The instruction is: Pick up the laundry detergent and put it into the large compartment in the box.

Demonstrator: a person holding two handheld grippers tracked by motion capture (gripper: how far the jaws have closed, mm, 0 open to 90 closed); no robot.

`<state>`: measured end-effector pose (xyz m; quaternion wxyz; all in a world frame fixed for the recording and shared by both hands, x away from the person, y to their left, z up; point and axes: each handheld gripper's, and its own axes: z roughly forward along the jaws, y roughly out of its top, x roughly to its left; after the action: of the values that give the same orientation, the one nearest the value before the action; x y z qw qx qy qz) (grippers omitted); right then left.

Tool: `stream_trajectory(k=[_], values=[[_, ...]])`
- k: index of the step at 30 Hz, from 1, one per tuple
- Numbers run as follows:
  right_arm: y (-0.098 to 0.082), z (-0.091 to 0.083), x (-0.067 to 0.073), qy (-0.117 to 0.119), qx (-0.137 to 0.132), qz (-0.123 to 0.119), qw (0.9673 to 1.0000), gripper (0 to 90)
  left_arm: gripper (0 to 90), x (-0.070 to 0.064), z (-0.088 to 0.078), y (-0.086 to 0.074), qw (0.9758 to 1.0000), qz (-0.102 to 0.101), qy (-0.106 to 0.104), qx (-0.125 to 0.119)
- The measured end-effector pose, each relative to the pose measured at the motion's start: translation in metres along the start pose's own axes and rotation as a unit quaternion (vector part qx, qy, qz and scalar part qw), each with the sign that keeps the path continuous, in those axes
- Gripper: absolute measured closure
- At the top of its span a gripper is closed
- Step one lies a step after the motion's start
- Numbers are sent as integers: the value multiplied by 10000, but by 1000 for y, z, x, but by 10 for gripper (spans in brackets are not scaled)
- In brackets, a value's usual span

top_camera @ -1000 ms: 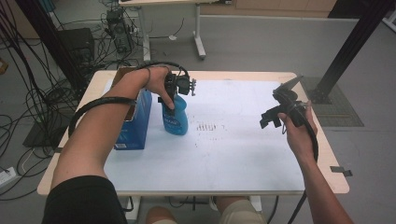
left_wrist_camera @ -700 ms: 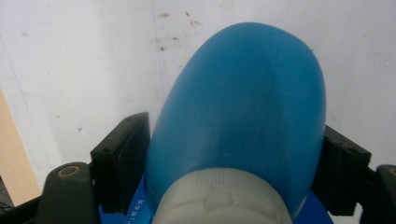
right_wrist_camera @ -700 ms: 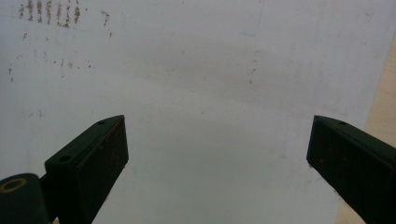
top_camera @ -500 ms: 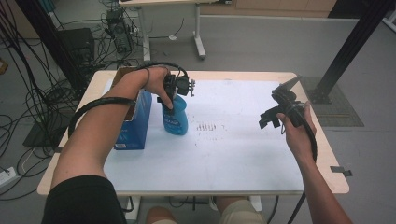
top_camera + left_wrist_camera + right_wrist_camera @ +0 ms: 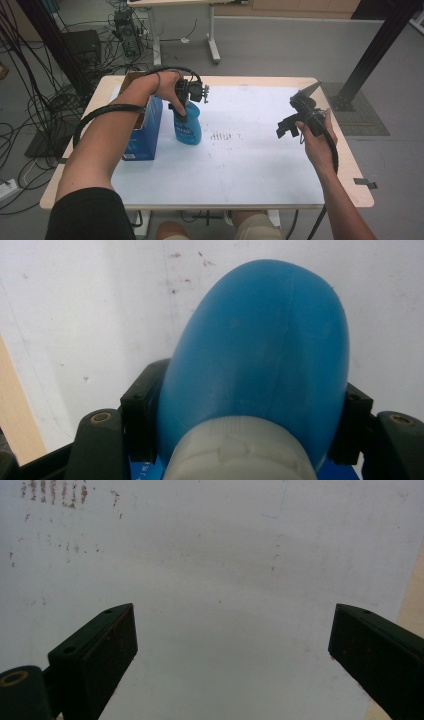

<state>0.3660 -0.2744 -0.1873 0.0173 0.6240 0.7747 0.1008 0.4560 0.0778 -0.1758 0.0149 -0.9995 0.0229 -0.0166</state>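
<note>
Grey flooring surrounds my desk [image 5: 345, 185], a light wooden top largely covered by a white sheet [image 5: 250, 165] that carries a patch of small dark marks [image 5: 222, 136] near its middle. Beyond the far edge I see another table's white legs [image 5: 212, 42], and a tangle of black cables [image 5: 40, 105] runs across the floor at the left beside dark equipment. A black post [image 5: 380, 45] slants down to the floor at the far right.

On the left gripper [image 5: 186, 102] I have the fingers closed on the blue bottle [image 5: 187, 125], pinching its upper part just below the white cap [image 5: 240, 450]. They have just been closing, and in the left gripper view the black pads [image 5: 142, 415] press both flanks of the blue body. The bottle stands upright on the white sheet directly under those fingers. Just beside it, on the side away from the other hand, stands a blue box [image 5: 145, 132] with an open cardboard top, close to the bottle; I cannot tell whether they touch.

Well apart, over the right side of the sheet, I hold the right gripper [image 5: 290, 125] raised. Its fingers [image 5: 100, 645] stand wide apart with nothing between them, and the right gripper view looks down past them onto bare white sheet, with the dark marks off beyond the left-hand finger.
</note>
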Motion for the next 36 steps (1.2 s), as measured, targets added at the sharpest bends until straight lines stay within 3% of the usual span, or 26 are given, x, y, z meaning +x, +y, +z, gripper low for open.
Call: stream_trajectory(k=[36], values=[[2, -1, 2, -31, -27, -27, 10000, 56, 343, 0, 0, 0, 10000, -20, -7, 3]])
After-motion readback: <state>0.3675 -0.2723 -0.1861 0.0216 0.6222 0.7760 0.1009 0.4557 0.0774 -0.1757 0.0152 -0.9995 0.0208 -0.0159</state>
